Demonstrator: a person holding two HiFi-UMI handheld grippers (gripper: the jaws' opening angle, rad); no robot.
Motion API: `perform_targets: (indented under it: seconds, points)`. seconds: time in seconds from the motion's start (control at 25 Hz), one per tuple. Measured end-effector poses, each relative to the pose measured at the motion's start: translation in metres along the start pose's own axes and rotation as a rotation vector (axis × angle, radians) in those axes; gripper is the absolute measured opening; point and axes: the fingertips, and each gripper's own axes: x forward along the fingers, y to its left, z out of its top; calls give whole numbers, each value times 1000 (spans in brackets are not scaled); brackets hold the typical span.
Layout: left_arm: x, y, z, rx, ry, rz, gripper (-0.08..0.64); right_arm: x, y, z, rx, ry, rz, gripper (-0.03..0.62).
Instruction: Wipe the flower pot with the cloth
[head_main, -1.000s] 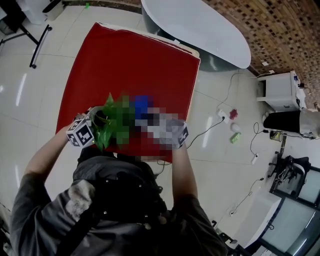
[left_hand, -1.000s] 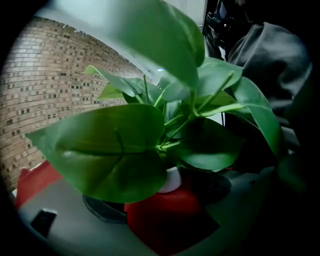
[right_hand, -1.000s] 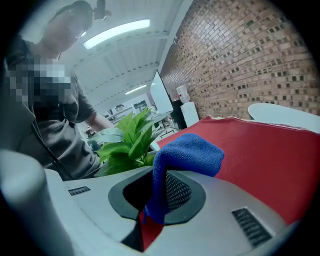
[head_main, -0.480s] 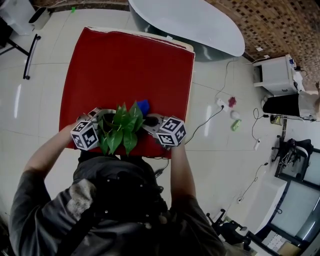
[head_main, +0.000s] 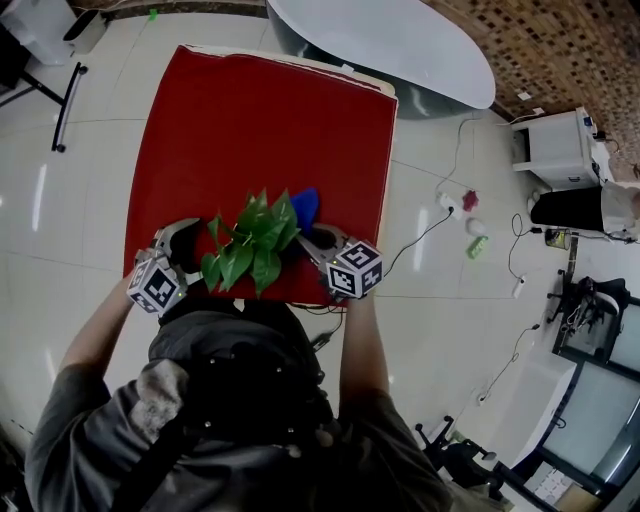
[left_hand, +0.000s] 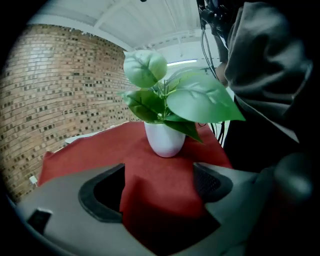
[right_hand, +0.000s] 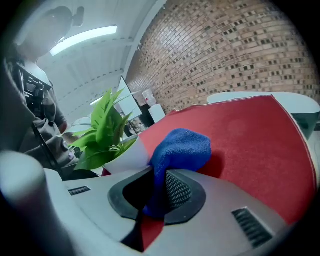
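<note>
Left gripper gapes wide, jaws just opened further, only the red felt-like table cover between them; it looks like a release, with the flower pot standing apart ahead. Right gripper is clamped on the blue terry cloth, its bunched tip just beside the pot for wiping, contact unclear. The pot is smooth, white and rounded with broad glossy leaves, near the table's front edge between both grippers.
</note>
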Motion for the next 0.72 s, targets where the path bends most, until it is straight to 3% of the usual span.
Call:
perform_targets:
  seconds: [0.24, 0.48, 0.72]
  points:
    - [-40, -26, 18, -143, -131, 0, 457, -11, 19, -3, -13, -20, -75, 63]
    - [-26, -73, 36, -259, -139, -57, 465, -28, 19, -3, -8, -49, -75, 63]
    - [-3, -68, 54, -281, -153, 116, 465, -15, 28, -20, -68, 7, 44, 63]
